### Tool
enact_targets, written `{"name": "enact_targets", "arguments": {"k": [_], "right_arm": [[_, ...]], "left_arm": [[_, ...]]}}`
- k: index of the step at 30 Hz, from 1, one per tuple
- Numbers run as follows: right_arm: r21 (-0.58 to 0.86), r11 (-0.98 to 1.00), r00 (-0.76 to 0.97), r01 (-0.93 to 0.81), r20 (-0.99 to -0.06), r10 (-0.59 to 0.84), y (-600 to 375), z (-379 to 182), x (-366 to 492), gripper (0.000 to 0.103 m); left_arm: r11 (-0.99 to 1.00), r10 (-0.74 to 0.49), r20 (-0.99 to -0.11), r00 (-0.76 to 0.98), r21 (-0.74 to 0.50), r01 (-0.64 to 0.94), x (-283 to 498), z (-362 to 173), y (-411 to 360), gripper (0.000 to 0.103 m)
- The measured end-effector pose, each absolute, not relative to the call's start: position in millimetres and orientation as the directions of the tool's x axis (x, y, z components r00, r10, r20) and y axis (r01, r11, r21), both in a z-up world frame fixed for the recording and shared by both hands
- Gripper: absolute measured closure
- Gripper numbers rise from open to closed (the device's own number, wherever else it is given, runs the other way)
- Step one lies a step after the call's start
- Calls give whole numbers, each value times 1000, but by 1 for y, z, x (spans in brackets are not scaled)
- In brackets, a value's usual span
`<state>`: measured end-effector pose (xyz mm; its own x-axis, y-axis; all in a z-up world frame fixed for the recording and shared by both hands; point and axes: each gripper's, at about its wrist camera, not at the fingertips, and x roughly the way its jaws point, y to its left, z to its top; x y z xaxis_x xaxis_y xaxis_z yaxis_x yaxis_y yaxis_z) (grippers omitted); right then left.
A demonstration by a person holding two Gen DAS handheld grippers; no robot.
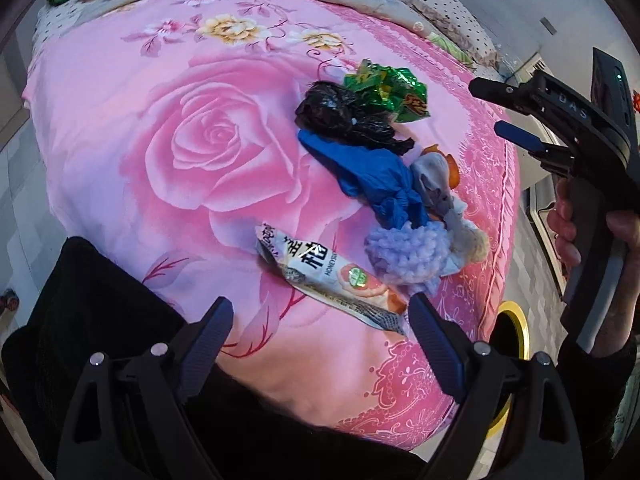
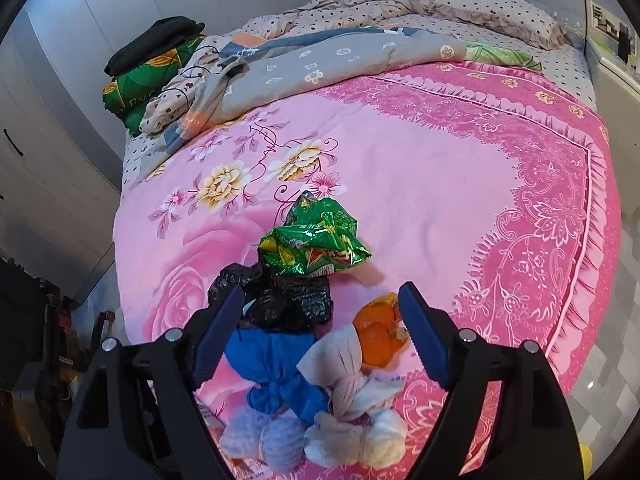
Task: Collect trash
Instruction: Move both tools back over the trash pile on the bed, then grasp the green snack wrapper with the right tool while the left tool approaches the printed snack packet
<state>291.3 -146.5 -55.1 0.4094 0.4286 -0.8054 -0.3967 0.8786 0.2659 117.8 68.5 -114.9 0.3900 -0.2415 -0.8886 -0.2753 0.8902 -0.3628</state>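
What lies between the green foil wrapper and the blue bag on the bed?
The crumpled black bag lies between the green foil wrapper and the blue bag, touching both; both wrist views show it.

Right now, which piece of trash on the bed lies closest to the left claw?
The flat white snack wrapper with black characters. Its lower end lies just ahead of the open left claw, while the lilac knit bundle, blue bag and the rest lie further off.

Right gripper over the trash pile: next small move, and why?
Probably lower the right gripper onto the black bag and close. It is open with nothing pinched, and the black bag and blue bag lie between its fingers on the pink bedspread. The left gripper is also open, by the honey wrapper.
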Motion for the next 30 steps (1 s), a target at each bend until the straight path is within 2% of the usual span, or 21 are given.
{"name": "enact_targets", "arguments": {"k": [4, 7, 14, 16, 20, 22, 25, 27, 30], "right_arm": [[212, 892, 380, -399, -848, 371, -125, -78, 316, 26], [225, 889, 353, -398, -857, 374, -114, -91, 328, 26], [207, 896, 342, -394, -872, 351, -95, -111, 353, 27], [211, 896, 325, -390, -879, 349, -91, -118, 358, 34], [227, 902, 301, -368, -888, 347, -88, -133, 363, 38], [226, 907, 296, -355, -893, 338, -88, -139, 364, 44], [227, 910, 284, -346, -900, 332, -89, -147, 365, 55], [227, 911, 284, -344, -900, 332, -90, -148, 364, 59], [224, 911, 287, -346, -899, 330, -88, -149, 363, 64]], "left_arm": [[862, -259, -890, 374, -388, -327, 124, -127, 75, 17], [842, -285, -894, 346, -406, -356, 129, -139, 73, 18], [845, -262, -901, 345, -387, -369, 141, -149, 64, 18], [854, -243, -906, 346, -369, -367, 142, -149, 62, 18], [879, -191, -913, 361, -323, -351, 140, -148, 51, 18], [886, -175, -913, 368, -310, -346, 138, -148, 48, 19], [881, -169, -906, 388, -315, -352, 133, -146, 47, 30], [885, -161, -900, 405, -314, -345, 130, -142, 43, 49], [894, -161, -891, 424, -314, -319, 129, -138, 37, 62]]}}
